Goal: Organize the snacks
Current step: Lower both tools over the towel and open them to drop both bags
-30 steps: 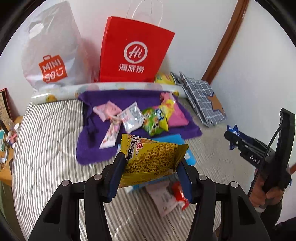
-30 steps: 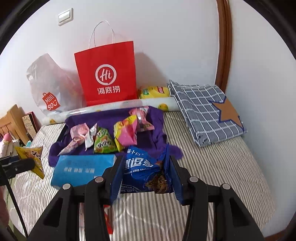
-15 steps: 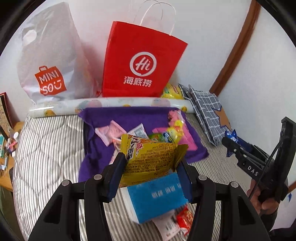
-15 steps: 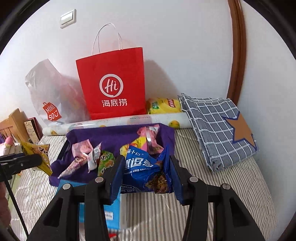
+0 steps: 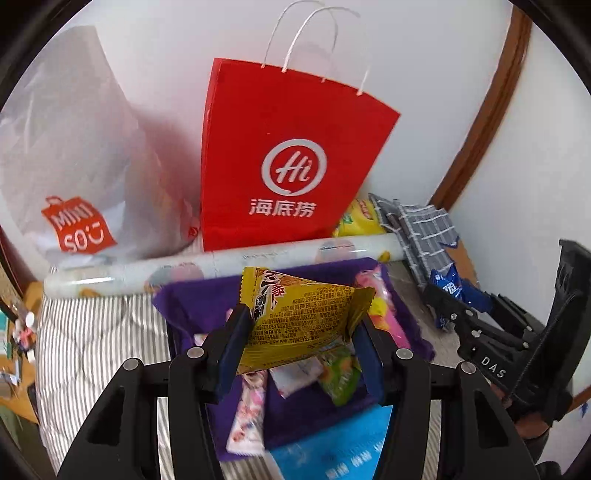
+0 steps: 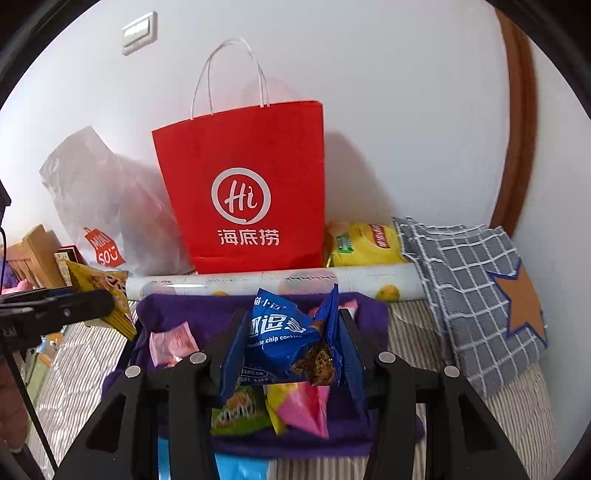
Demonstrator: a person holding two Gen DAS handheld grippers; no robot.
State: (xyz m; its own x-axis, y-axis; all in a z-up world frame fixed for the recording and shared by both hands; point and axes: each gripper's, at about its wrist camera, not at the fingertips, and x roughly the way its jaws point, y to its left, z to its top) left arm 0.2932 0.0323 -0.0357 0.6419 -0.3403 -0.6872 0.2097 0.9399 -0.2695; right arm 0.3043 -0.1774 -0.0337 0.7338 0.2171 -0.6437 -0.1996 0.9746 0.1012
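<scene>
The left gripper (image 5: 301,328) clamps a yellow packet (image 5: 303,325), the right gripper (image 6: 291,347) a blue cookie packet (image 6: 288,343); each should clear the red bag's (image 6: 243,192) rim, frame centre, before release.

place: you're in a home bedroom, not a lab or shop
surface: you work over a bed (image 6: 443,454) with a grey-striped quilted cover, pushed against white walls
corner: brown wooden trim (image 6: 517,129) runs up where the two walls meet
wall: a light switch (image 6: 139,32) sits high on your left in the right wrist view
bedding: folded grey checked cloth (image 6: 469,295) with a star patch, purple towel (image 5: 192,306) spread on the cover
clutter: red paper shopping bag (image 6: 251,184) and white MINISO plastic bag (image 5: 74,177) lean on the wall
edge: wooden furniture (image 6: 35,254) at the bedside, small items on it, blurred
</scene>
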